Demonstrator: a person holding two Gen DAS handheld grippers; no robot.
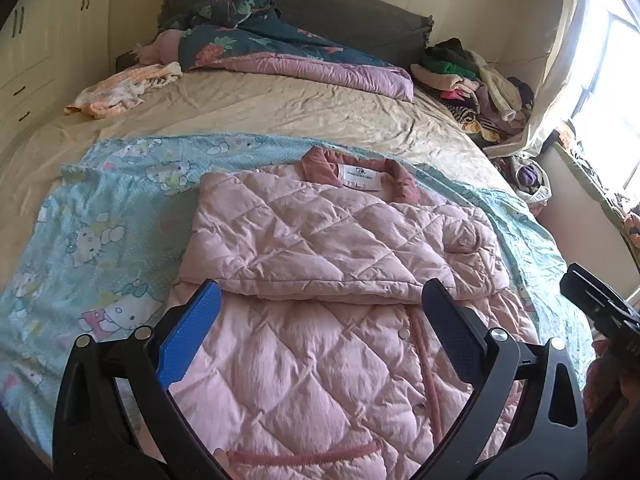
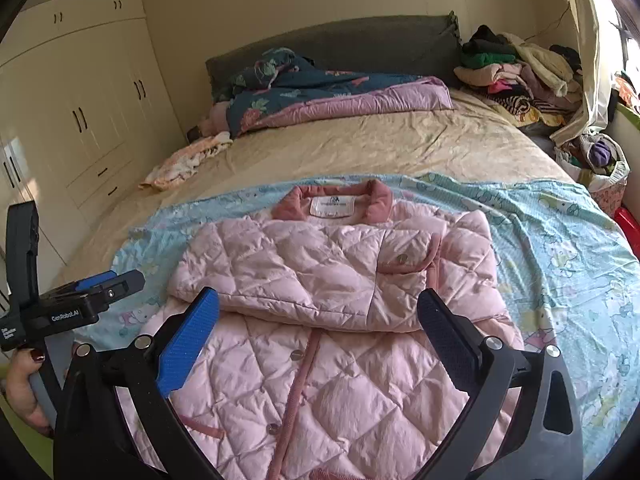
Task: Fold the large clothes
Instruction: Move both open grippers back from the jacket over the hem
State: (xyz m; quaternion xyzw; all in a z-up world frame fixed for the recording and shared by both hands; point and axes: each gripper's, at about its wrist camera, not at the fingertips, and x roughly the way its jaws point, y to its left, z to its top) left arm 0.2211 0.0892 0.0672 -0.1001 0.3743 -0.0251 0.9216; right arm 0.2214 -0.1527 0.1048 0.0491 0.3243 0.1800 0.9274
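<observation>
"GenRobot.AI" on left claw body; jacket label unreadable.

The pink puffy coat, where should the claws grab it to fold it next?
Probably the bottom hem of the pink coat, nearest you, one claw per corner, coming from the foot of the bed. The sleeves already lie folded across the chest, so the long lower half can flip up toward the collar. Both claws are open.

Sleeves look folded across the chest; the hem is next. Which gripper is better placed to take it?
Neither clearly, slight edge to the right. Both the left gripper and right gripper hang open over the jacket below the folded sleeves. The right view shows more of the lower front, but the hem is hidden in both.
</observation>
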